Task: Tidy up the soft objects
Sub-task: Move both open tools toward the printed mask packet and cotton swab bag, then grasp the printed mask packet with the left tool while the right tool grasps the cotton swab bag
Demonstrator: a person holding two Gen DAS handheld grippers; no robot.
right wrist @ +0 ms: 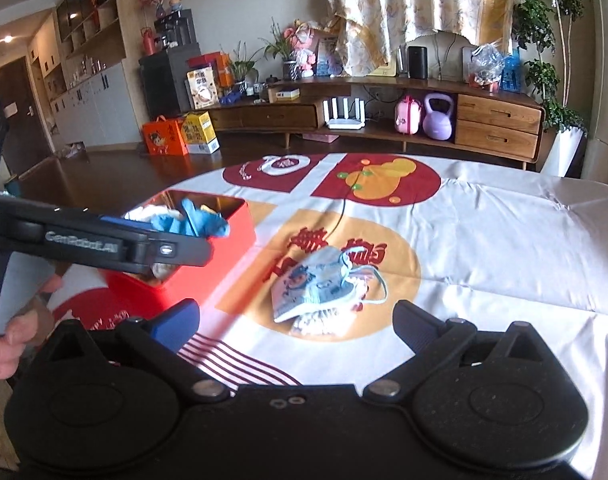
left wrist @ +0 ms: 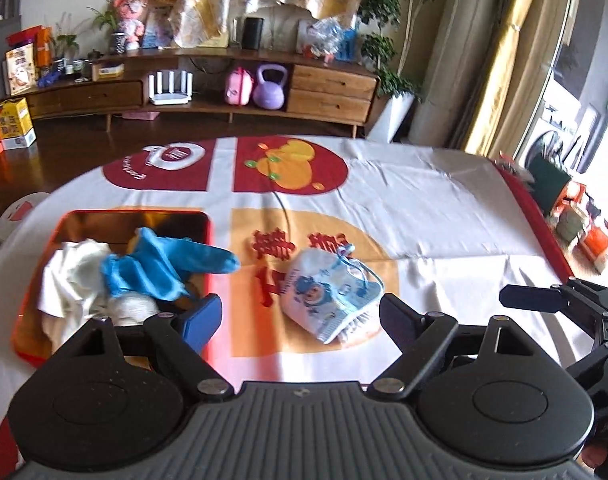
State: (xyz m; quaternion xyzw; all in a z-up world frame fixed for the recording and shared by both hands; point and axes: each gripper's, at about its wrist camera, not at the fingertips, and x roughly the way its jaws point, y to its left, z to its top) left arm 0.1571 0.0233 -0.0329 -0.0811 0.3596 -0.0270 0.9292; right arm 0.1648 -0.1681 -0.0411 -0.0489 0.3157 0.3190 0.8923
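Observation:
A red box (left wrist: 212, 240) (right wrist: 220, 256) sits on the table's left side and holds white cloths (left wrist: 74, 276) and a blue glove (left wrist: 164, 264) (right wrist: 192, 220) that hangs over its rim. A white and blue printed drawstring pouch (left wrist: 330, 292) (right wrist: 320, 288) lies on the orange circle of the tablecloth. My left gripper (left wrist: 298, 316) is open and empty, just short of the pouch, with its left finger by the box. My right gripper (right wrist: 296, 320) is open and empty, close in front of the pouch. The left gripper's body (right wrist: 104, 240) crosses the right wrist view.
The table carries a white cloth (left wrist: 444, 220) with red and orange prints. A wooden TV cabinet (left wrist: 232, 88) stands beyond across dark floor. Boxes and clutter (left wrist: 576, 216) lie off the table's right edge. A potted plant (left wrist: 388, 52) stands at the far right.

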